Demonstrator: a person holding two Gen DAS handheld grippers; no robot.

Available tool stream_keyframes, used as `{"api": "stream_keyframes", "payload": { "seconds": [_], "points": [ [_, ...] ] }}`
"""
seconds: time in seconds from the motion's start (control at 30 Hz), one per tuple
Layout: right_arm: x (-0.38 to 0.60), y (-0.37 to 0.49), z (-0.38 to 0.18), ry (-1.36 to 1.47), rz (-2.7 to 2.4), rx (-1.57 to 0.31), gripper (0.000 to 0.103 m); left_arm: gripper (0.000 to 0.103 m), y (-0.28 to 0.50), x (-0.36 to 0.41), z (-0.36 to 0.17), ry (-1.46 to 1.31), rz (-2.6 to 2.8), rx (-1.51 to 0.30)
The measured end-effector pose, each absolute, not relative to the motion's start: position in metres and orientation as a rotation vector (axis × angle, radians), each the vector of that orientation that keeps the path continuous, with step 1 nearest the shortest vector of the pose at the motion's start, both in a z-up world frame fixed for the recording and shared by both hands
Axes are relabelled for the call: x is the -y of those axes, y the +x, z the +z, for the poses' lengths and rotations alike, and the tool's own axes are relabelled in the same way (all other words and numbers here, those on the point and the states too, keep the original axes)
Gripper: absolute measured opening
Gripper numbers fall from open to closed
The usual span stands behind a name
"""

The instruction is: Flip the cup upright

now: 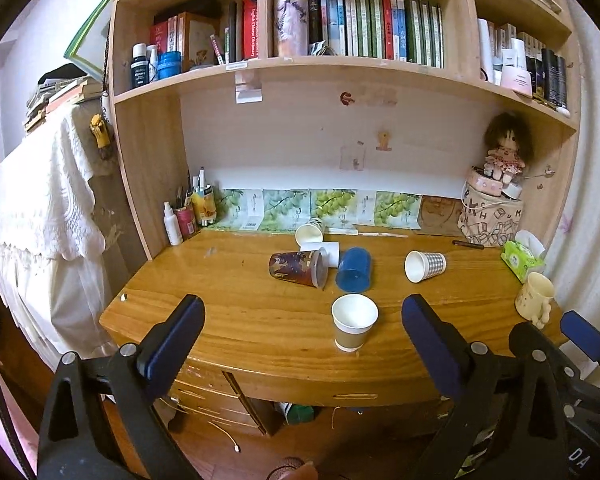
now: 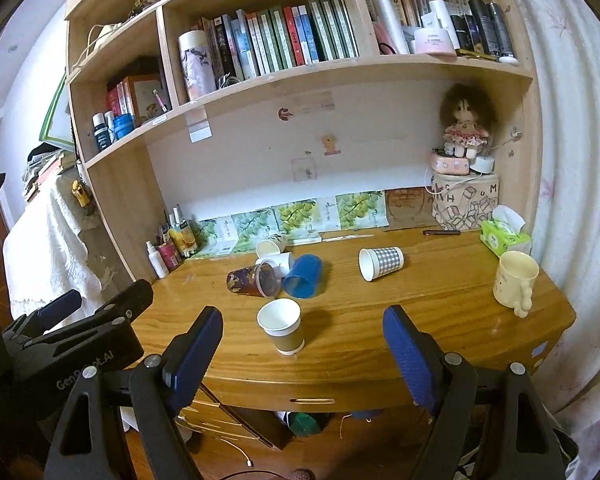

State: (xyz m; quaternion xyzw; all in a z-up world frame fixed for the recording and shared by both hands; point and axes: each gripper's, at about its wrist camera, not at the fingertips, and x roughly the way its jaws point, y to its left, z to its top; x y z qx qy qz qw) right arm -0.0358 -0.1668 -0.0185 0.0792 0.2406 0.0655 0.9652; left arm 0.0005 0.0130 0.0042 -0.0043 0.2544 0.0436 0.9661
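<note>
Both my grippers hang off the front edge of the worktop (image 1: 236,320), jaws wide, holding nothing: left gripper (image 1: 303,334), right gripper (image 2: 302,346).

Left to right, risks as I judge them:
- Patterned brown cup (image 1: 298,269) lies on its side, touching the blue cup (image 1: 354,270) and a white cup (image 1: 324,252) behind. Grabbing any one in this cluster could nudge the rest rolling.
- Another white cup (image 1: 309,233) lies at the back, hard to reach over the pile.
- Paper cup (image 1: 354,322) near the front is already upright; a careless approach knocks it over.
- Checked cup (image 1: 425,266) lies alone on its side, mouth toward me: cleanest target, but thin paper may crush or roll.
- Cream mug (image 2: 514,280) stands upright at the right edge.
</note>
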Motion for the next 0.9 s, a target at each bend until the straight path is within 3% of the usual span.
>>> {"api": "stream_keyframes", "payload": {
  "seconds": [0.9],
  "points": [
    [0.176,-0.028,-0.025,0.163,0.12,-0.504,0.083,0.1,0.012,0.002,0.002,0.014,0.061,-0.543]
  ]
}}
